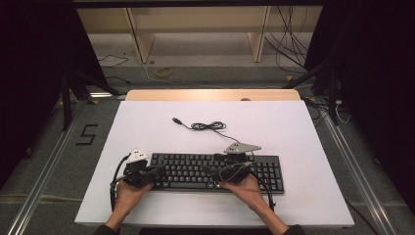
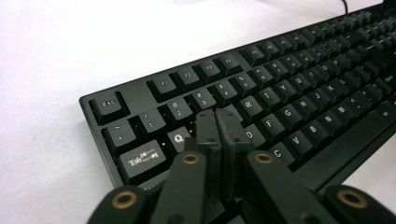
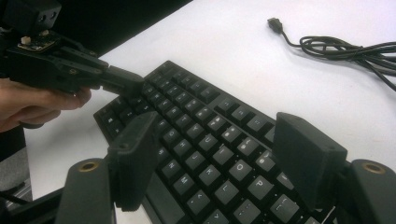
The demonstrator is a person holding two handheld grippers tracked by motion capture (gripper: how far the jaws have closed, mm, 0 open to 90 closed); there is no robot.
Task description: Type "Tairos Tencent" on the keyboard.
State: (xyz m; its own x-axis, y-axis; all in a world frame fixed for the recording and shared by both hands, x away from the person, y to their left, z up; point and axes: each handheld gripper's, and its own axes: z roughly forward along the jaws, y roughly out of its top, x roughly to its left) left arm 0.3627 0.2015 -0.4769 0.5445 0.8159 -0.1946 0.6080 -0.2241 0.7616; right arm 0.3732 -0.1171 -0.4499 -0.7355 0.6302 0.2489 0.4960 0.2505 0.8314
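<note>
My left tool (image 2: pixel 216 135) is pinched closed on nothing, tips over the keyboard (image 2: pixel 261 102). My right tool (image 3: pixel 224 163) gapes wide above the keys. Pressing carelessly, the closed tips could strike two keys together.

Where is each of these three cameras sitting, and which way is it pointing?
High view: fixed above the person's side, looking forward and down on the white table; both forearms enter from the bottom.
Left gripper view: rides the left hand-held gripper, looking along its shut jaws at the keyboard near Tab and Q.
Right gripper view: rides the right hand-held gripper, jaws wide apart over the keys, facing the other hand.
Shared: the keyboard in all; the coiled cable in the high and right gripper views.
</note>
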